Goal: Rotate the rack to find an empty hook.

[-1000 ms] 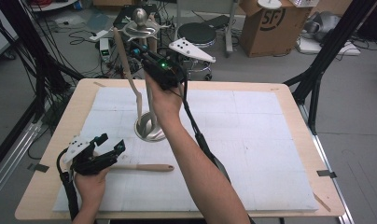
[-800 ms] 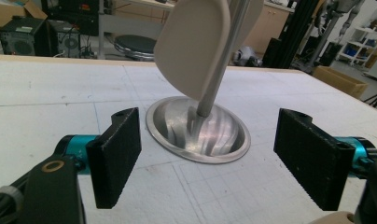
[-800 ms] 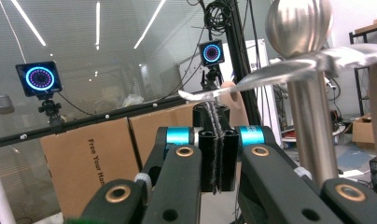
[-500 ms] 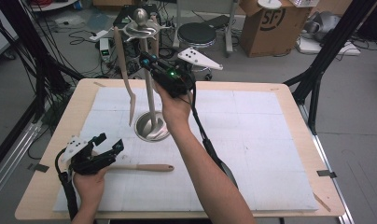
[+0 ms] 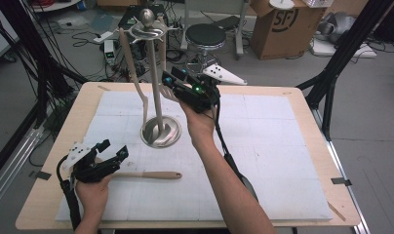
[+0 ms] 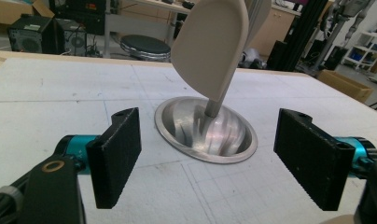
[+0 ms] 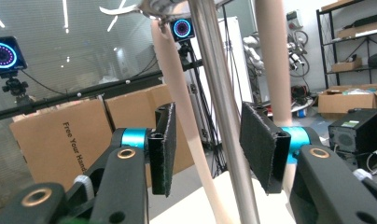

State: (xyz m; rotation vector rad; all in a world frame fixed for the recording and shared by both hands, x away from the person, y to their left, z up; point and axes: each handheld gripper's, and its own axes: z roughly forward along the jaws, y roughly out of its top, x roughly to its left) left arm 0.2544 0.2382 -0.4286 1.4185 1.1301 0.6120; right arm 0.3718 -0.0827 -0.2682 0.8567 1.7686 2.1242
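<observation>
The right gripper (image 5: 171, 84), jaws just spreading with nothing pinched, has let a utensil (image 5: 162, 73) hang on the stand (image 5: 160, 131); the left gripper (image 5: 105, 153), jaws spread, should next take the wooden-handled utensil (image 5: 151, 175) lying on the tabletop (image 5: 292, 146)

Camera placement: one fixed overhead view, two gripper-mounted views.
The high view looked forward and down over the whole desk (image 5: 283, 161). The left gripper view faced low and close across the desk toward the utensil stand (image 6: 205, 133); the right gripper view looked upward, very near the same stand's pole (image 7: 219, 102).
</observation>
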